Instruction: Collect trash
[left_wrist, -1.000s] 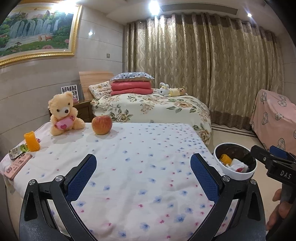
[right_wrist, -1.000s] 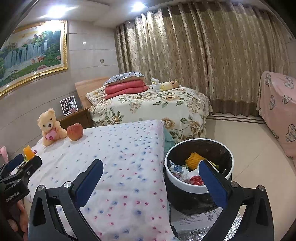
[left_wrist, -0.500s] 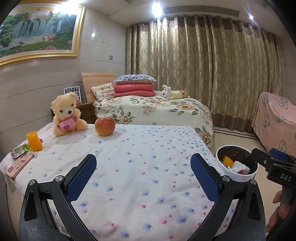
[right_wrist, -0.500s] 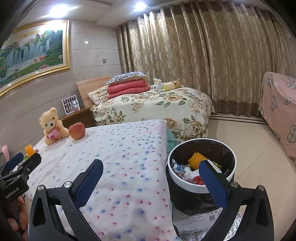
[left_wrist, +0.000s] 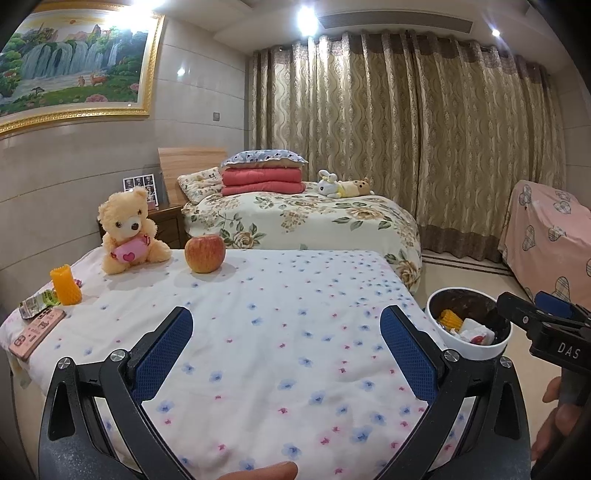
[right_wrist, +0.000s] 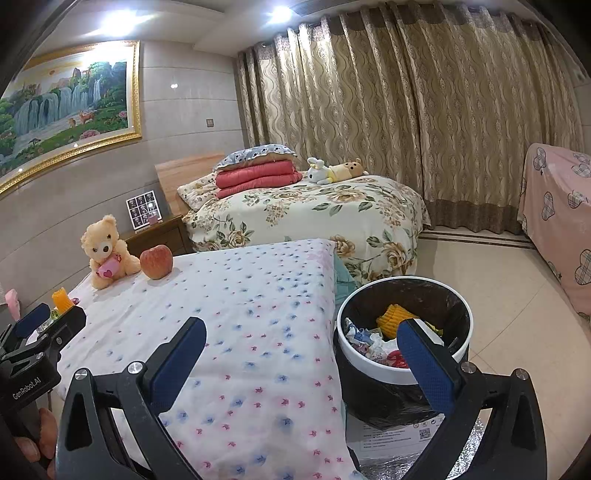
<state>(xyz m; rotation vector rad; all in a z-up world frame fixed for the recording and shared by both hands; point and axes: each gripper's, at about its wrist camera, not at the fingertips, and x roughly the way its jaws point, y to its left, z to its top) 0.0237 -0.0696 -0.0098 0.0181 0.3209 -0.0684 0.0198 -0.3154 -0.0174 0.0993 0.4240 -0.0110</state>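
A: both grippers idle; left gripper (left_wrist: 286, 354) has its 2 blue pads wide apart over the white flower-print bedspread (left_wrist: 266, 317), nothing between them; right gripper (right_wrist: 303, 360) likewise spread and empty, with the white-rimmed, black-lined round trash bin (right_wrist: 461, 295) at its 2 o'clock.

B: where's the trash?

A: left view, 9 o'clock edge of the bed: crumpled green-and-white snack wrapper (left_wrist: 38, 302) just beside the orange foam fruit sleeve (left_wrist: 65, 285); flat pink box (left_wrist: 36, 334) nearer the edge; bin already holds a yellow corn cob (right_wrist: 393, 318) and crumpled paper.

B: risks?

A: my guess: 1, the wrapper is thin and flat on soft fabric, so the pads could pinch the bedspread too; 2, the foam sleeve may tip if brushed; 3, grabbing the red-yellow apple (left_wrist: 205, 253) or cream teddy bear with pink heart (left_wrist: 127, 230) at 11 o'clock by mistake, since neither looks like trash; 4, the bin sits off the bed's far side, so a loosely held wrapper could drop on the carry.
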